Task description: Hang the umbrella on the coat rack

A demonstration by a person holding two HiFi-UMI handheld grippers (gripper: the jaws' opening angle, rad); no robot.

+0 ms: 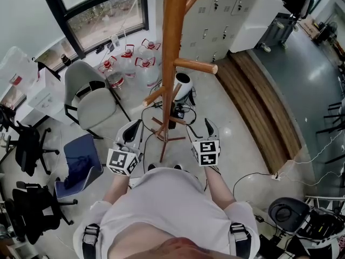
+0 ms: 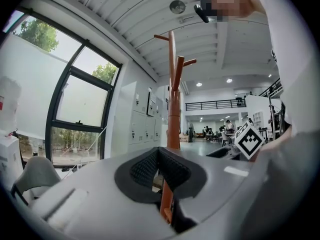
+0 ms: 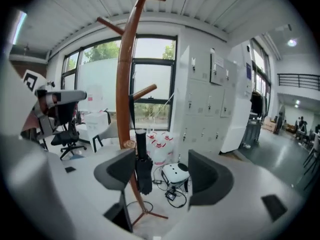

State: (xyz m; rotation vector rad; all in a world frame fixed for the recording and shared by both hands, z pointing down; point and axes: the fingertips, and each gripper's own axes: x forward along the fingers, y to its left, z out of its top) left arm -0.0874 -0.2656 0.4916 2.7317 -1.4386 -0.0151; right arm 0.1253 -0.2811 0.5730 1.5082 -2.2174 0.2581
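Right gripper view only: black folded umbrella [image 3: 143,171] hangs upright against the pole of the coat rack [image 3: 123,84], below a short peg. In the head view I can't pick it out against the rack [image 1: 175,36].

Right claw [image 3: 162,171] is spread and empty, well short of the rack, with the umbrella framed between its jaws. Left claw [image 2: 159,154] is pressed together on nothing; the rack pole [image 2: 173,109] is behind it.

Head view: both claws [image 1: 131,131] [image 1: 207,128] are near the rack's foot, one each side.

Left of the rack: grey chair [image 1: 91,99] and water bottles [image 1: 137,58]. Beyond its foot: white device [image 1: 183,85] and cables. Bare floor right of the rack up to the wooden step [image 1: 259,101].
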